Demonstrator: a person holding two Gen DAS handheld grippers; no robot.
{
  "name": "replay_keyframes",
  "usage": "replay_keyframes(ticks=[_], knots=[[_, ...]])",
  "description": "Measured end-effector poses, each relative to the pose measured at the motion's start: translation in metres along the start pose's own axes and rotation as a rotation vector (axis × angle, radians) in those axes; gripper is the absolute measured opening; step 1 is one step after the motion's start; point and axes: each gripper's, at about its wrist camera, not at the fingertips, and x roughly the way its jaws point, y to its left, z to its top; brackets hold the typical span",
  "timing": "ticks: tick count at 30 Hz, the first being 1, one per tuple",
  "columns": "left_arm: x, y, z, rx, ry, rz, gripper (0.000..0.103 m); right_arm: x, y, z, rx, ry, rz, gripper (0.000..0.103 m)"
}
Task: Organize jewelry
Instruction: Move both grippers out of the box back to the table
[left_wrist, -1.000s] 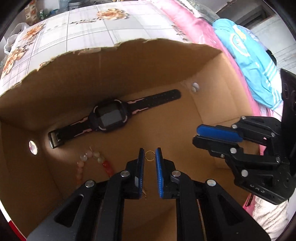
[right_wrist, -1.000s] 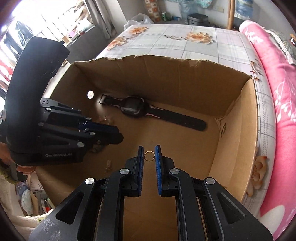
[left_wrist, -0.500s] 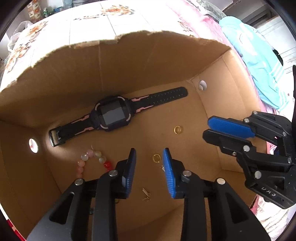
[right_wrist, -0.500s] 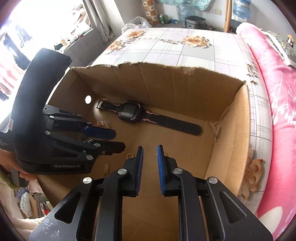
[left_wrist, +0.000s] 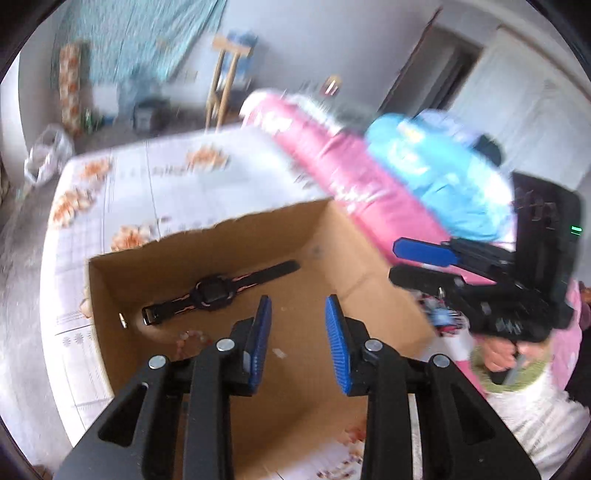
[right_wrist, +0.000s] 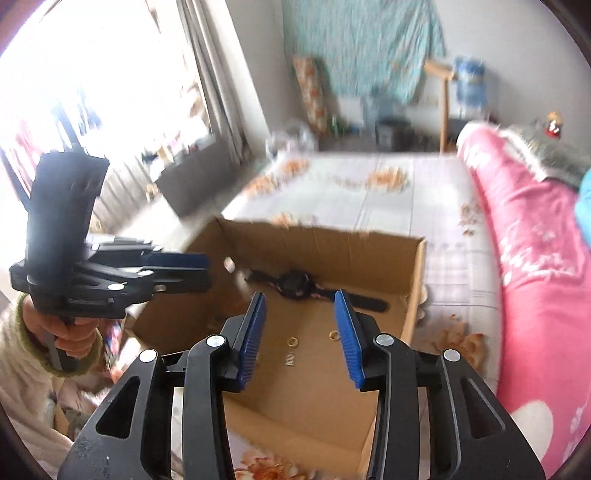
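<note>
An open cardboard box (left_wrist: 258, 236) stands on the bed. On its floor lie a black and pink watch (left_wrist: 214, 295), a bead bracelet (left_wrist: 188, 338) and, in the right wrist view, two gold rings (right_wrist: 293, 341) (right_wrist: 334, 335) beside a tiny metal piece (right_wrist: 290, 359). My left gripper (left_wrist: 297, 314) hovers above the box, open and empty. My right gripper (right_wrist: 300, 306) is also above the box; its jaws are opening with nothing between them. Each gripper shows in the other's view: the right gripper (left_wrist: 399, 264) and the left gripper (right_wrist: 207, 271).
The box (right_wrist: 417, 295) rests on a floral bedsheet (left_wrist: 155, 184). A pink quilt (right_wrist: 535, 277) and blue clothing (left_wrist: 436, 173) lie along the right side. A hand in a cream sleeve (right_wrist: 70, 332) holds the left gripper. The pictures are blurred by motion.
Both grippers let go of their gold rings, which now lie on the box floor. Both have risen out of the box and tilted up, with jaws wider apart.
</note>
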Motion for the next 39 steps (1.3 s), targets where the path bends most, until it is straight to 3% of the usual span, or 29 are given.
replay_keyframes(ticks=[3,7,11,15,18,21,25,29,33,39], knots=[[-0.045,-0.018,-0.032,0.024,-0.138,-0.012,0.037,-0.037,0.008,-0.024,0.018,-0.091,0.027,0.039],[-0.086,-0.022,-0.081,0.007,-0.289,-0.010,0.044,-0.063,0.017,-0.064,0.050,-0.148,0.020,0.039],[-0.087,-0.024,-0.128,-0.008,-0.332,0.016,0.051,-0.065,0.024,-0.099,0.098,-0.132,-0.006,0.039],[-0.042,-0.044,-0.167,0.061,-0.233,0.107,0.052,-0.037,0.025,-0.138,0.181,-0.030,0.010,0.039],[-0.006,-0.055,-0.188,0.115,-0.151,0.135,0.052,-0.003,0.023,-0.168,0.240,0.069,-0.036,0.039],[0.026,-0.067,-0.201,0.233,-0.101,0.191,0.052,0.012,0.020,-0.184,0.291,0.103,-0.034,0.034],[0.061,-0.064,-0.202,0.297,-0.034,0.241,0.052,0.018,0.021,-0.187,0.286,0.100,-0.056,0.032],[0.081,-0.061,-0.195,0.330,-0.001,0.196,0.051,0.022,0.022,-0.184,0.264,0.095,-0.072,0.032],[0.099,-0.066,-0.188,0.376,0.036,0.152,0.039,0.023,0.022,-0.188,0.261,0.083,-0.061,0.032],[0.113,-0.063,-0.184,0.378,0.105,0.146,0.020,0.023,0.017,-0.190,0.287,0.067,-0.041,0.032]])
